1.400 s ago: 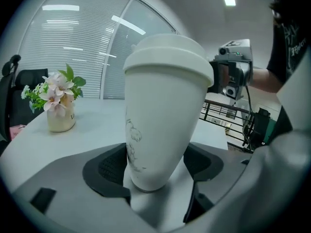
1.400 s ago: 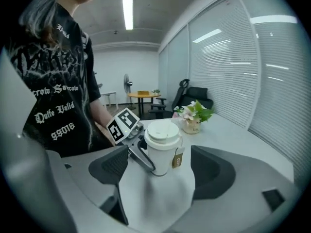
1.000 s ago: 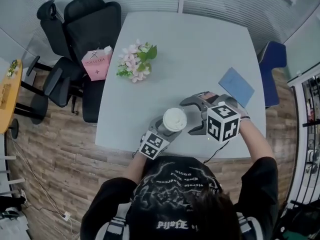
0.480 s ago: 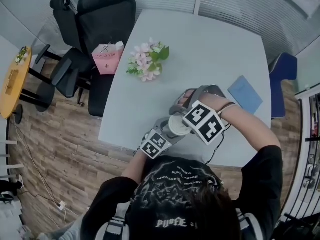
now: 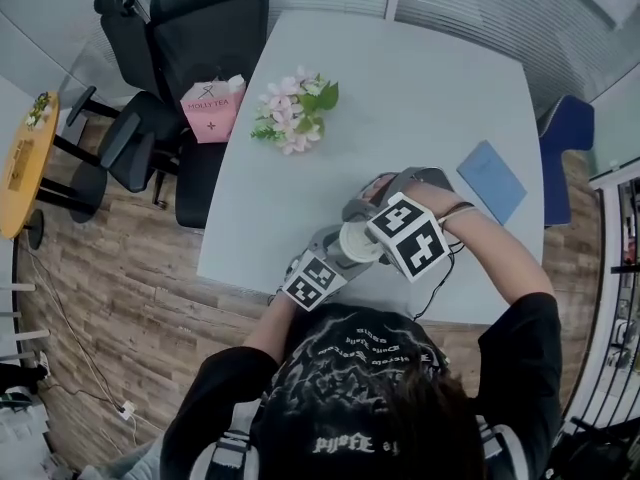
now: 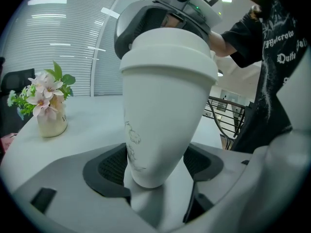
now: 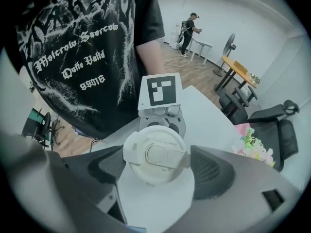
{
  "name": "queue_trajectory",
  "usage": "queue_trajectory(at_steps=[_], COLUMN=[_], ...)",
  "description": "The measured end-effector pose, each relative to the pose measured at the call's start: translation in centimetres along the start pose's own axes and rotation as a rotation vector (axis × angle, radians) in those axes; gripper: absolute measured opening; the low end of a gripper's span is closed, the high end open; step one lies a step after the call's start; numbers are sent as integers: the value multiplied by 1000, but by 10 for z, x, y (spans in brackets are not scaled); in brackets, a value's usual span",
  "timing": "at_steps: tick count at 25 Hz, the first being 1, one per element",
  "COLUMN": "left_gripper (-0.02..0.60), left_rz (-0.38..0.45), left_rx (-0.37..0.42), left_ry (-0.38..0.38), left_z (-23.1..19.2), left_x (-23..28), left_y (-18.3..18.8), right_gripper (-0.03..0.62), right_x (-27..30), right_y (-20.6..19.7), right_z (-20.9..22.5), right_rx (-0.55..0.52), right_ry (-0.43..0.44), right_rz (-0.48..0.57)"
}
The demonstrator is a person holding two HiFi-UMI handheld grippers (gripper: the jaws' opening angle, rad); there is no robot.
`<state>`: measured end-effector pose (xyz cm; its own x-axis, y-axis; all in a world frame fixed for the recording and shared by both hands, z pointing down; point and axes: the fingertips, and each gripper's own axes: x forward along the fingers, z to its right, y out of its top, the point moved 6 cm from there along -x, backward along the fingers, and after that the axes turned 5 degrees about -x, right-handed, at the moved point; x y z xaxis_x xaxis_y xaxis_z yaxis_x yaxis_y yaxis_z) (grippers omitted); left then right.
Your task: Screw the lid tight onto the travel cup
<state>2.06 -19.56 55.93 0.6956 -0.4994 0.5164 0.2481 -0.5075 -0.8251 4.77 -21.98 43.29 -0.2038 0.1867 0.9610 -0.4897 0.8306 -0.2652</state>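
Your left gripper point(image 5: 332, 256) has its fingers point(image 6: 109, 166) closed on the bottom of the white cup point(image 6: 165, 106), at the desk's point(image 5: 420, 88) near edge right in front of you; I can't tell if the cup rests on the desk. The lid point(image 7: 153, 152) sits on top of the cup. Your right gripper point(image 7: 156, 173) points down over the lid. Its fingers point(image 7: 214, 171) are spread wide, one on each side of the lid and very close to its rim, with no clear squeeze on it. Farther back on the desk are flowers point(image 5: 295, 118) on the left and a blue book point(image 5: 497, 180) on the right, both well apart from the cup. A pink carton point(image 5: 212, 108) sits on the chair point(image 5: 205, 28).
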Motion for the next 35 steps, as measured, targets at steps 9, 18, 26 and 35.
queue_trajectory(at_steps=[9,18,26,35], left_gripper=[376,376,376,374], left_rz=[33,55,65,79], left_rx=[-4,0,-4,-2], left_ry=[25,29,33,39], left_z=[0,0,1,-1], left_x=[0,-2,-3,-4], left_y=[-5,-7,-8,-10], right_gripper=[423,423,423,423], right_x=[4,4,5,6], right_y=[-2,0,2,3], right_z=[-3,-3,-5,-4], right_rx=[327,576,786,1018], right_ry=[-112,-217,-333,-447], right_rz=[25,28,43,33])
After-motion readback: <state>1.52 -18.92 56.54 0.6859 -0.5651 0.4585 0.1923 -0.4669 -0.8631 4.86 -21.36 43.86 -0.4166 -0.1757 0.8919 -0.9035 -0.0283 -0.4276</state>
